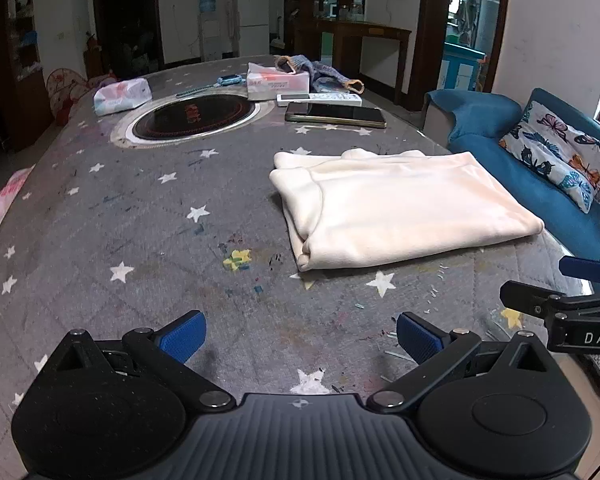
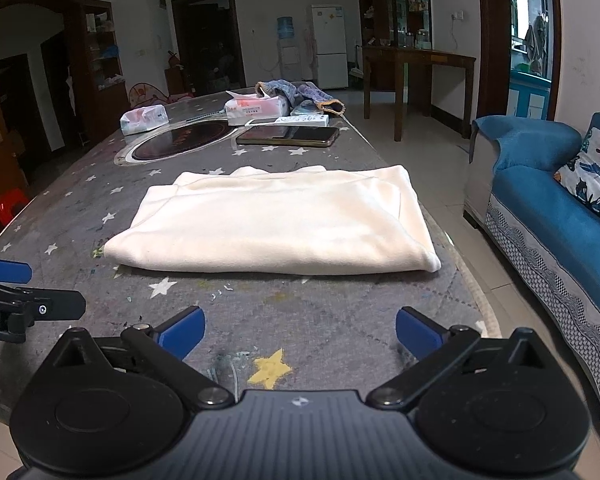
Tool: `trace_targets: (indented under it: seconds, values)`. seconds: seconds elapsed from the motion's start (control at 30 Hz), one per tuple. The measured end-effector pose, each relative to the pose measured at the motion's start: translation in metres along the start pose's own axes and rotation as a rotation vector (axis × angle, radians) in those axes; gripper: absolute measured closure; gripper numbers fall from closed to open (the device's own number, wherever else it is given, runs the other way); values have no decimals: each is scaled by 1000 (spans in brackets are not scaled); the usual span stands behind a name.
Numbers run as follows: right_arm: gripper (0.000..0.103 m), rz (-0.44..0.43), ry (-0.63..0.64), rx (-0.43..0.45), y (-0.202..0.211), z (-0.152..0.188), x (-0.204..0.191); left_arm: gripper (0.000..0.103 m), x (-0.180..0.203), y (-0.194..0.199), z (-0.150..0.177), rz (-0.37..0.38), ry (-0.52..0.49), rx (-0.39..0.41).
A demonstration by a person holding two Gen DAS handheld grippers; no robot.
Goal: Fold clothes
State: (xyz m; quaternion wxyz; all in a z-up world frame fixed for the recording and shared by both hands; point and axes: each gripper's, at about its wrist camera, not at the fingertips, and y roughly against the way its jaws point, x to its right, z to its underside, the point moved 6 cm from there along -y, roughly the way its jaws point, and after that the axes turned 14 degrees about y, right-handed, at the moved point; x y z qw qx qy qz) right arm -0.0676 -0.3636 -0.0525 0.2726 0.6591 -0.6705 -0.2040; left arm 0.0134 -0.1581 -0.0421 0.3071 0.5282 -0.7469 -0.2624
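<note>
Cream folded garment (image 2: 276, 220) is laid flat on the star-print table (image 2: 320, 320), at twelve o'clock of the right gripper (image 2: 300, 338), apart; left gripper (image 1: 300, 338) likewise held wide, empty.

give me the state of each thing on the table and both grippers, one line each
cream garment: folded into a flat rectangle, lying on the table, not held
left gripper: open, empty, short of the garment
right gripper: open, empty, short of the garment
phone: flat, screen dark
tissue box: a tissue sticks out of its top
blue knit item: bunched, unfolded
</note>
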Motion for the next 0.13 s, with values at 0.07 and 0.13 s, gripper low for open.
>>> trace_targets:
  seconds: [0.07,0.13]
  values:
    - [0,-1,1,1,0,0,-1,0,0,-1,0,-4,1,0]
    - [0,-1,2,2,0,-1,-1,0,-1,-1,-1,-10,1,-1]
